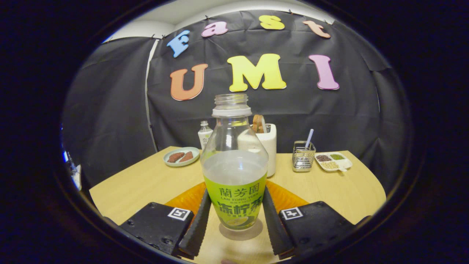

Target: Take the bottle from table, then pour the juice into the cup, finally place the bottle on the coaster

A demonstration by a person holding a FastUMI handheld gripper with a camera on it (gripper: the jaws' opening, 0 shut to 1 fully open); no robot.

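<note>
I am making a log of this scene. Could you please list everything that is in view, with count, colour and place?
bottle: 1, clear with green label, no cap, partly filled, upright between the gripper fingers
coaster: 1, orange, on the table behind the bottle
table: 1, light wood
plate: 1, pale green, two brown pieces on it, far left of the bottle
small bottle: 1, white, behind the plate
cup: 1, white, just behind the bottle
wire basket: 1, metal, with a striped straw, right of the cup
tray: 1, white, divided, holds grains, right of the basket
gripper: 1, fingers close on both sides of the bottle; contact is unclear
</note>
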